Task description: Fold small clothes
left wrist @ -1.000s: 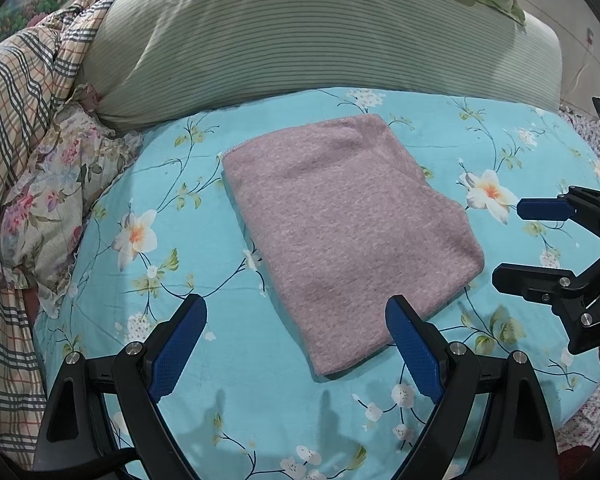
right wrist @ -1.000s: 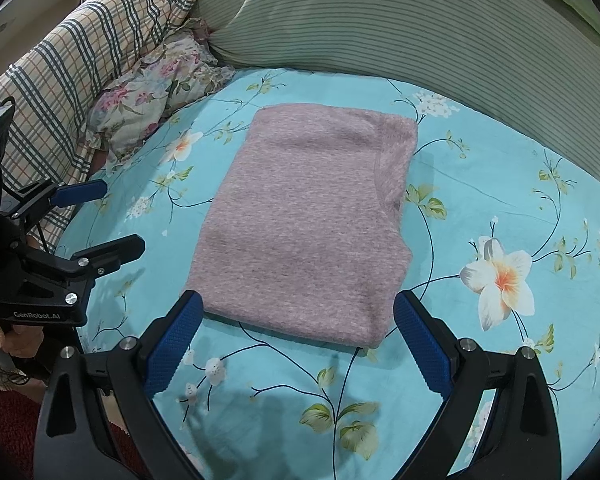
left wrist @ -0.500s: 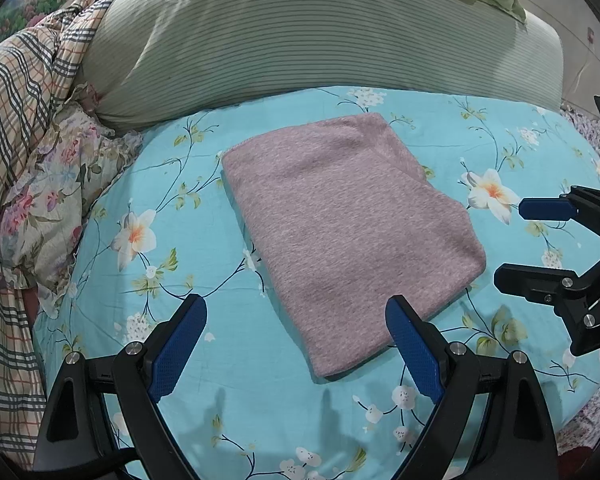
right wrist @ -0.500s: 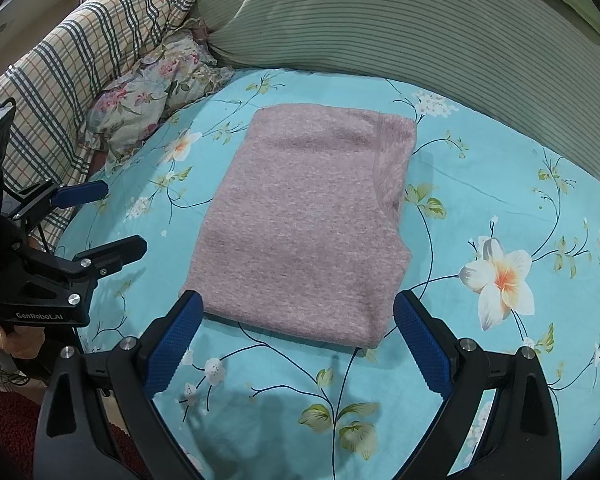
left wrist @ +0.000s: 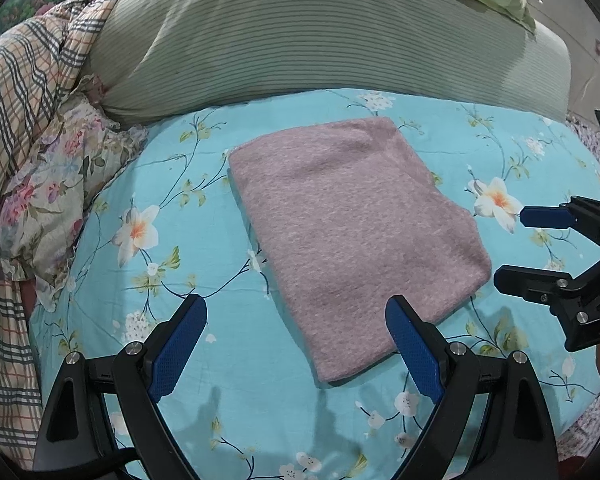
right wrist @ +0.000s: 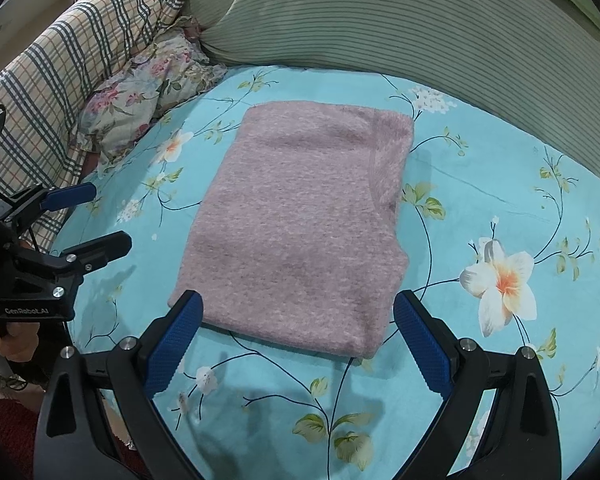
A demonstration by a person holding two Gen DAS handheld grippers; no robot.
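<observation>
Each black plastic two-finger left gripper and right gripper carries blue textured pads and silver screws. White "GenRobot.AI" lettering marks the left one's body, beside bare fingers.

the left wrist view looks forward and down between the two fingers of the left hand-held gripper, from low over the near edge of the bed, facing the striped pillow at the far side. the right wrist view looks the same way along the right hand-held gripper, from a spot further right. both sit close to the bedding. they share the folded pink garment, the floral sheet, the pillow and the plaid quilt. each view also catches the other gripper at its side edge: the right one in the left view, the left one in the right view.
</observation>
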